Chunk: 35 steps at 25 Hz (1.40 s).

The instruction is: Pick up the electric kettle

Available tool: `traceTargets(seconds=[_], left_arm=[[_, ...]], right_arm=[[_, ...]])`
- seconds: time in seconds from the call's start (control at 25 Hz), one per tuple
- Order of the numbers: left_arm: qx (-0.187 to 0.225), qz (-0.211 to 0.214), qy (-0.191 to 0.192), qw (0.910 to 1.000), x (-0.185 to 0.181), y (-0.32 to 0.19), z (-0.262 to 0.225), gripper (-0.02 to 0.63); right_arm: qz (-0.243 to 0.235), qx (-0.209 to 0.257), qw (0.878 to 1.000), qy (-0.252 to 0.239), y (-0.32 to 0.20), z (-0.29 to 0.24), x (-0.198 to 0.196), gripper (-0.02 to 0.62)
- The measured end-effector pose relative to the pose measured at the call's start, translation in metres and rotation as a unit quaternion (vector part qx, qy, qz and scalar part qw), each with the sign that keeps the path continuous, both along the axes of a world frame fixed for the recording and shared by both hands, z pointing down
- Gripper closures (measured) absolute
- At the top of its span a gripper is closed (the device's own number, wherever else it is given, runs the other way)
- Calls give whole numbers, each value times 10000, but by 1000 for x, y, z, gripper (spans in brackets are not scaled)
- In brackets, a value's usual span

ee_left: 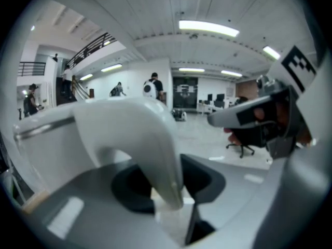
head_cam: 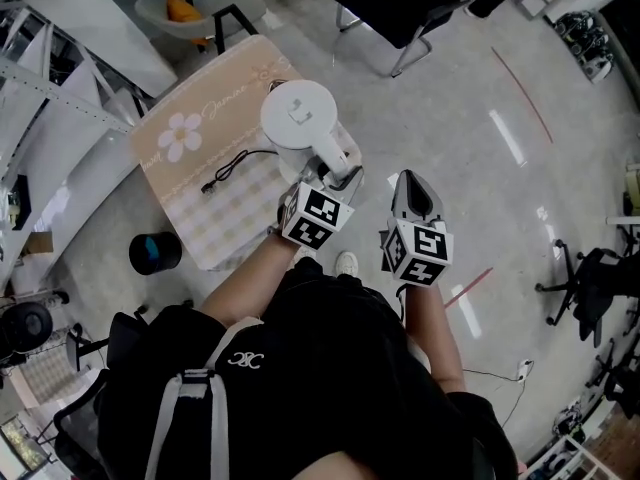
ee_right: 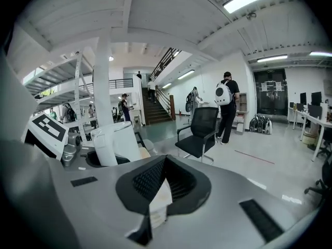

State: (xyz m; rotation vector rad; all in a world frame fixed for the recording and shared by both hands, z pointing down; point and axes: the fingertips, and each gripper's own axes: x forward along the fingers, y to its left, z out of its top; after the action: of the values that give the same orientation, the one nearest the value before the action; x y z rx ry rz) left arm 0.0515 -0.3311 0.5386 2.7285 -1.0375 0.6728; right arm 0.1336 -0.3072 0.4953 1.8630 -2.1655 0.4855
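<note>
The kettle [head_cam: 298, 116] shows at upper centre of the head view, over the right edge of a beige mat [head_cam: 190, 138]. The left gripper [head_cam: 335, 173] pinches the kettle's white handle [ee_left: 150, 144] between its jaws. Further right, the right gripper [head_cam: 412, 190] hangs over the floor [head_cam: 480, 168], its jaws pressed together on nothing.

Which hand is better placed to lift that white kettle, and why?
Left. The left gripper has its jaws clamped on the handle of the kettle, so it only needs to rise. The right gripper sits beside it, jaws together on nothing, clear of the kettle.
</note>
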Motion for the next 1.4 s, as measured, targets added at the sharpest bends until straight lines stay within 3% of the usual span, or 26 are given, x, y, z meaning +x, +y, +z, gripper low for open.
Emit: traceTargets(seconds=[0.16,0.68,0.88,1.04,1.4], left_arm=[[89,45,-72,9999,4,10,-14,474],[417,-113,90,9990,12,15,-71,474],[334,-303,132,9989,8,17,-71,474],[204,-375,225,9988,5,19,-68,472],[155,-421,211,9988,-3,19,-64,472]], right_arm=[[-80,190,9994,-269,-3,-11,1,604],[-215,516,9983,-172,-9,-40,7,604],[-250,621,9959,-607,-8,-44,5,604],[-399,533,9971,-356,-9,-41,-1,604],[-687,505,9959,-292,-10,-43,-18,604]])
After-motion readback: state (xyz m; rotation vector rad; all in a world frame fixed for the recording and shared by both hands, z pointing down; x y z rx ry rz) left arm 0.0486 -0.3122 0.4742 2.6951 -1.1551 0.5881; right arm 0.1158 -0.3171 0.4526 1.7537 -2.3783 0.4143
